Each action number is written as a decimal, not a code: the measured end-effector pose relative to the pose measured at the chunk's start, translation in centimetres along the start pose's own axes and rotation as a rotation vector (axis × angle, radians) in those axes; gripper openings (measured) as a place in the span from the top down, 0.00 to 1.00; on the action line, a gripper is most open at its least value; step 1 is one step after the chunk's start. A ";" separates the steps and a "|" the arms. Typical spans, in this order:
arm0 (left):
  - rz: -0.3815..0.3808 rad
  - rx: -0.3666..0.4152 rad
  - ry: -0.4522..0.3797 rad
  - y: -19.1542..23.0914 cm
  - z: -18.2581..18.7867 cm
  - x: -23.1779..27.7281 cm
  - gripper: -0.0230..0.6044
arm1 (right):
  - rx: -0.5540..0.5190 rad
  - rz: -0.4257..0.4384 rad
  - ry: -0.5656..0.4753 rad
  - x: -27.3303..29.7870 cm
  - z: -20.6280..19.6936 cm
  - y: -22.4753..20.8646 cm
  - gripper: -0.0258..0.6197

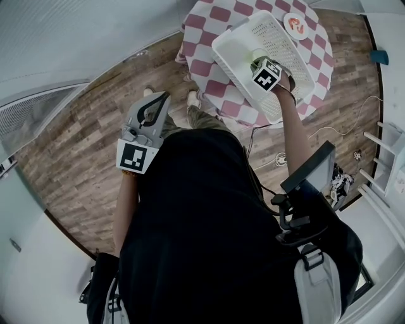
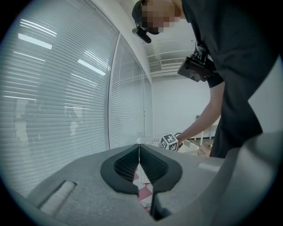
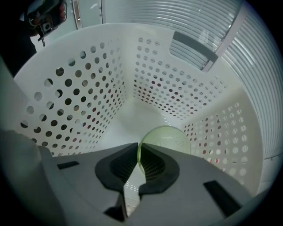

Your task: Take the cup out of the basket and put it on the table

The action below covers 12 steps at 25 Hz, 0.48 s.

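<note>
Deep in the basket [image 3: 79, 88], right hand-held gripper [image 3: 139, 151] pinches the cup [image 3: 171, 137] rim.

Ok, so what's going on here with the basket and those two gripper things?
A person is working with a handheld gripper in each hand. The right gripper reaches down into the white perforated basket on the checkered table, its fingers closed on the rim of a pale green cup. The cup is inside the basket, not yet lifted out. The left gripper is held off to the side, fingers together and empty.
</note>
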<state>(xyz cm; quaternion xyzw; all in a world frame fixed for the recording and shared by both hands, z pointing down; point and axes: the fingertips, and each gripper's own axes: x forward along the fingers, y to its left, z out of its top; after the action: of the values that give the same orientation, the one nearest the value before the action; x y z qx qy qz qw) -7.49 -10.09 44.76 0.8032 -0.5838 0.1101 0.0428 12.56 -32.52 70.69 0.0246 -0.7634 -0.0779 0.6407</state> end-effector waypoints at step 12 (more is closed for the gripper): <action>-0.063 0.007 -0.025 -1.4 0.8 2.0 0.95 | 0.109 -0.047 -0.056 -1.9 -1.3 -0.3 0.92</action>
<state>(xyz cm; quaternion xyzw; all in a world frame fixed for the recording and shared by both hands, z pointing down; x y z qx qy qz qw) -5.50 -11.72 44.55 0.8227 -0.5583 0.1009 0.0363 14.14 -32.71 68.97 0.0751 -0.7833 -0.0521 0.6149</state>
